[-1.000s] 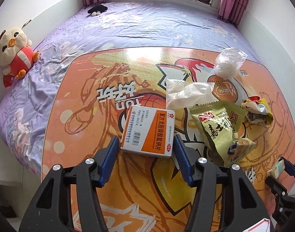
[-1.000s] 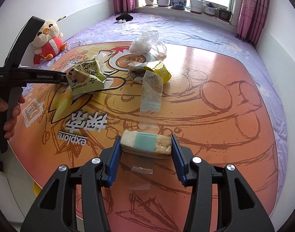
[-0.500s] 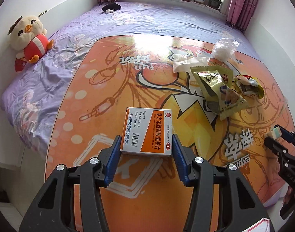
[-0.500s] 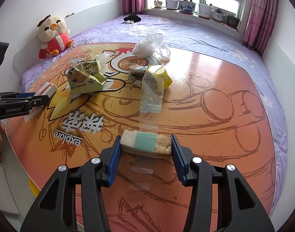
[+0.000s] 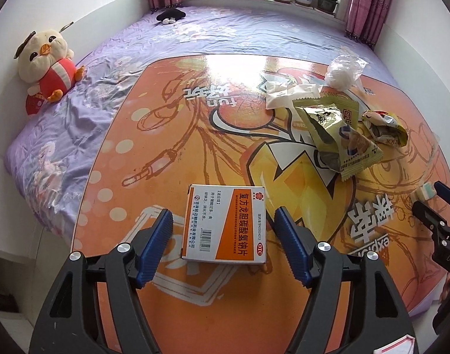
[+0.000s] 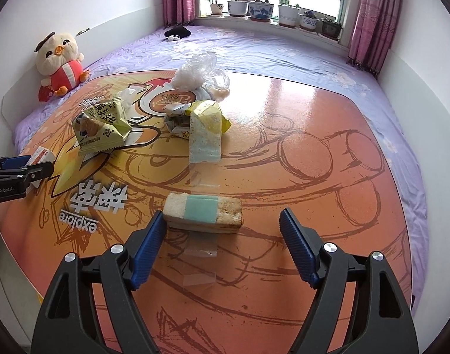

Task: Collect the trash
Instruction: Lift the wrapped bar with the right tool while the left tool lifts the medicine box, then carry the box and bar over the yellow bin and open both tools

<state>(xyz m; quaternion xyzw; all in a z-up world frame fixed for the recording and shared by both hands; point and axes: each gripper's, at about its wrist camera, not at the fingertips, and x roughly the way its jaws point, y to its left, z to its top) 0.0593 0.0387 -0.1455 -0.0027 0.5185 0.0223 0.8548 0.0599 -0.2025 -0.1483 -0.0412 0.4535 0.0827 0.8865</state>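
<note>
1. Sunlit bedroom: an orange printed worktop is lying over a purple bed, with a plush chick at upper left.
2. Left tongs are opening, pads clear of the medicine box resting between them at lower centre.
3. Right tongs are opening around the wrapped cake; the left pad looks just touching it.
4. Snack wrappers are waiting at upper right; the released pieces may slide off the glossy edge.

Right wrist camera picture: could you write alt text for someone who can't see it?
The right gripper hangs over an orange printed table, jaws opening around a wrapped cake slice that its pads no longer press. Beyond lie snack wrappers and a clear plastic bag; the left gripper enters from the left edge.
</note>
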